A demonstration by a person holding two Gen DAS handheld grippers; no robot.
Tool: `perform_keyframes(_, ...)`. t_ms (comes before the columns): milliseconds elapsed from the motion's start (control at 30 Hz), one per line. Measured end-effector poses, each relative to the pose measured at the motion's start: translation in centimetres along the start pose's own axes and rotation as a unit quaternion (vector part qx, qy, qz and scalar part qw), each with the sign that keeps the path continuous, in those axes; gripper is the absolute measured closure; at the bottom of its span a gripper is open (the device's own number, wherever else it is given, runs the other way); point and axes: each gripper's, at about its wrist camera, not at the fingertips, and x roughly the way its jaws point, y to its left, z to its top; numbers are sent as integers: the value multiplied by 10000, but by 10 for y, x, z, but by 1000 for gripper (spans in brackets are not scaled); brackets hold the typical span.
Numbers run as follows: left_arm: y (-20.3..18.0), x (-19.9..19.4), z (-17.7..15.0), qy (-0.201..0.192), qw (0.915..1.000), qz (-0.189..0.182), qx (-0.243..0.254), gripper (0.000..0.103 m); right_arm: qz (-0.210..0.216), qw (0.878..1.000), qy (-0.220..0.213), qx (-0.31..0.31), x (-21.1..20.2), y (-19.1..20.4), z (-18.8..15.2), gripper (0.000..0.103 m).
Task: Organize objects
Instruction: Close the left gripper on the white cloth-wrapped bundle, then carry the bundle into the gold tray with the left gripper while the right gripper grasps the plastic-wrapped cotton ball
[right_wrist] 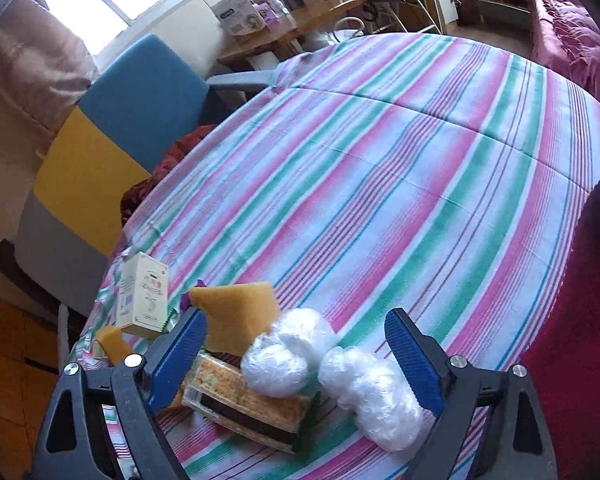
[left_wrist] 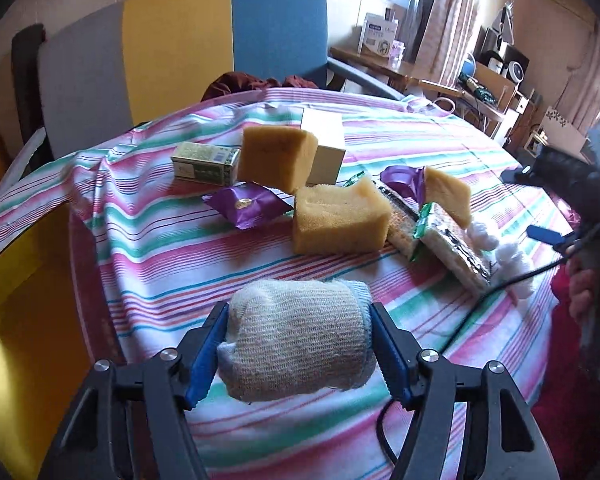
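My left gripper (left_wrist: 297,309) is shut on a rolled grey-white knitted cloth (left_wrist: 300,344), held just above the striped tablecloth (left_wrist: 148,248). Beyond it lie three yellow sponges (left_wrist: 276,160), (left_wrist: 340,218), (left_wrist: 448,194), a green box (left_wrist: 206,162), a white box (left_wrist: 327,148), a purple packet (left_wrist: 246,204) and cracker packets (left_wrist: 452,246). My right gripper (right_wrist: 296,316) stands open over two clear bags of cotton balls (right_wrist: 284,356), (right_wrist: 374,394) and a cracker packet (right_wrist: 244,404). Its blue pads touch neither bag. A sponge (right_wrist: 236,314) leans just behind them.
A yellow, blue and grey chair (left_wrist: 220,40) stands behind the round table, with dark red fabric (left_wrist: 236,80) on its seat. A white box (right_wrist: 144,300) stands near the table's left edge. A black cable (left_wrist: 500,288) crosses the cloth. Striped cloth (right_wrist: 400,152) stretches far to the right.
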Motion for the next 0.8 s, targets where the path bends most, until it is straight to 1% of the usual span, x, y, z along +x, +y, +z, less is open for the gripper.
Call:
perform_keyframes(133,4,-26,-4,-252,9997,-29,-31,34,-195,9997,101,53,3,-6,-2,20)
perform_keyframes(267,11,-54,-10,-511,9986,-43,-96,34,-312,9991,-59,292,-5,-18,0,26)
perform_keyframes(333,17,-65,-13,-587,9981,-78,-171,34,-424,9988,-17,258,-3,-16,-1,28)
perform_keyframes(433,23,-78,-18,-675,9973,-104,-267,34,-566,9981,208,103,6,-10,-5,33)
perform_keyframes(600,31,-97,-29,-843,9958,-114,-348,34,-825,9957,411,-99,13,-4,-11,34)
perform_keyframes(733,46,-112,-34,-964,9943,-64,-455,34,-1030,9918,521,-546,6,8,-14,34)
perform_keyframes(800,55,-116,-38,-995,9935,-42,-546,34,-1182,9865,700,-895,3,14,-17,34)
